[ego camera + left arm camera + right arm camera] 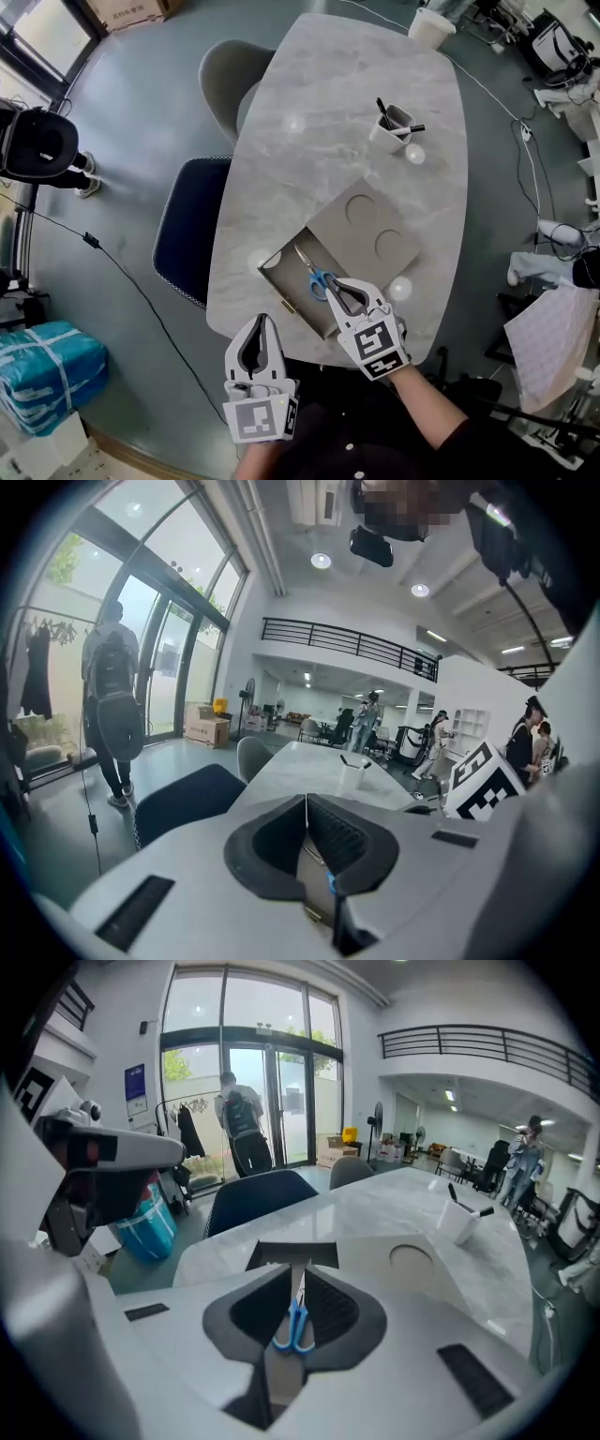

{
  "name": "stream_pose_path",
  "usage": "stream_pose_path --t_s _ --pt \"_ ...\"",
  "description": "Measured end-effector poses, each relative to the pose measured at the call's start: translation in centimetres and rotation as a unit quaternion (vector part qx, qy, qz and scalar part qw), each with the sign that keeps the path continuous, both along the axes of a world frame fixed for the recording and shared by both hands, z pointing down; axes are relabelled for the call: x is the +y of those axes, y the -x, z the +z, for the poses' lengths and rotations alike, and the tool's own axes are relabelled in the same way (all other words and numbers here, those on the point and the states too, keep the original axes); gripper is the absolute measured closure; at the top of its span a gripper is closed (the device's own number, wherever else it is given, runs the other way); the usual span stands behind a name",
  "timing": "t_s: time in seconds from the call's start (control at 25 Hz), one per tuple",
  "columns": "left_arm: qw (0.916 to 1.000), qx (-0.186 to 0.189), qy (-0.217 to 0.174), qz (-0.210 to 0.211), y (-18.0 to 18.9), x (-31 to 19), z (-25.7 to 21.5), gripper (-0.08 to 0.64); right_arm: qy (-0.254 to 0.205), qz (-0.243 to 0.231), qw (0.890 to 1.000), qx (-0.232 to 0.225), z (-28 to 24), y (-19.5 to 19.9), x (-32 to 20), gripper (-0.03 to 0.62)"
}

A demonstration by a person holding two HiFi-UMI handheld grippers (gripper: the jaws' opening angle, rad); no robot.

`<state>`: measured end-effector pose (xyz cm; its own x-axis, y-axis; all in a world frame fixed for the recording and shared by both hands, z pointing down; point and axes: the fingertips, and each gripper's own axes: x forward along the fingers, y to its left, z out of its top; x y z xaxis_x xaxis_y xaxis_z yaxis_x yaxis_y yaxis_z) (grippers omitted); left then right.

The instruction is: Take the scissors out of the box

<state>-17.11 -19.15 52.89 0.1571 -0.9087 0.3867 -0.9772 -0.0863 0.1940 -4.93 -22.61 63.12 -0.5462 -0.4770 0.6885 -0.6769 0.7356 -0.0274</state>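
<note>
As the scissors in the box are judged light, stiff, slick, the handles are favoured for the right gripper, jaws parted; left gripper clenched empty.

No legible text (carton print blurred).

Scissors: blue loop handles, silver blades, closed. They lie flat on the floor of the open box, handles at the near end, tips pointing to the far-left corner. Box: shallow grey-brown cardboard tray, top open, small brass tab on its near-left wall. A flat cover panel with two round recesses adjoins its far-right side. Box sits at the near edge of the marble table.
</note>
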Motion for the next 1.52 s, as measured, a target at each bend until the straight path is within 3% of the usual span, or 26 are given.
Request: stream_pose_path --t_s 0.32,0.72,1.2,1.52 --pt "0.999 0.014 0.041 0.01 -0.7 -0.8 4.4 0.543 0.1 -0.009 0.99 0.096 8.0 0.0 0.9 0.517" --pt "0.9968 0.029 0.073 0.009 -0.9 -1.0 8.6 0.543 0.145 0.011 0.979 0.142 12.5 0.2 0.6 0.489" --pt "0.9957 0.034 0.086 0.009 -0.8 -0.7 9.6 0.543 0.142 0.025 0.98 0.134 12.2 0.1 0.8 0.511" --pt "0.998 0.028 0.058 0.004 -0.9 -1.0 6.7 0.543 0.125 0.021 0.986 0.104 8.8 0.7 0.9 0.512"
